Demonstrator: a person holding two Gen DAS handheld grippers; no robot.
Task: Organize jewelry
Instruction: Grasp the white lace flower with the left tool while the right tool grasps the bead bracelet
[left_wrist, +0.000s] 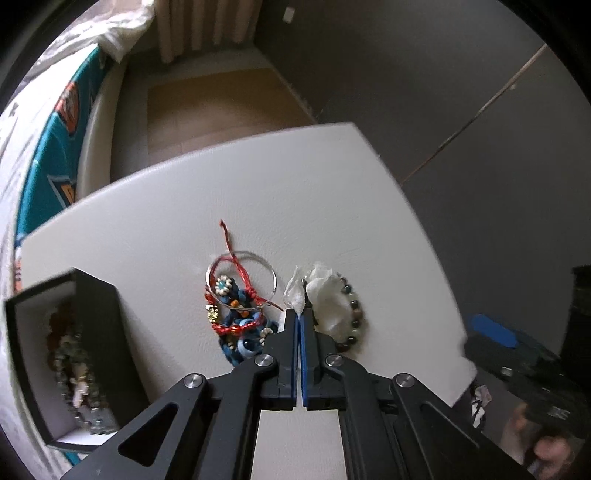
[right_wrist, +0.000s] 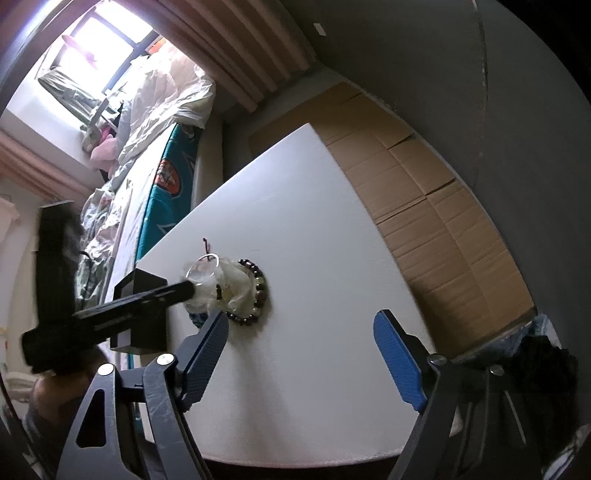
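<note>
Pinching the crinkly clear plastic bag (left_wrist: 301, 291) at its near corner, my left tool (left_wrist: 298, 314) is pressed together, and the dark beaded bracelet (left_wrist: 352, 314) seems partly inside it, on the white surface (left_wrist: 295, 184) just right of the tips. The open black box (left_wrist: 99, 306) sits well left; my right tool (right_wrist: 303, 354) hangs spread, near.

soft, even daylight fills both views, and in the right wrist view the window (right_wrist: 99, 40) at the upper left is blown out to white glare. fisheye bending curves the table (right_wrist: 332, 240) edges and a dark vignette rings each picture, while the dark wall (left_wrist: 424, 74) sits dim. motion blur smears the left gripper (right_wrist: 192, 290) body in the right wrist view, and shadows on the white top are faint.
</note>
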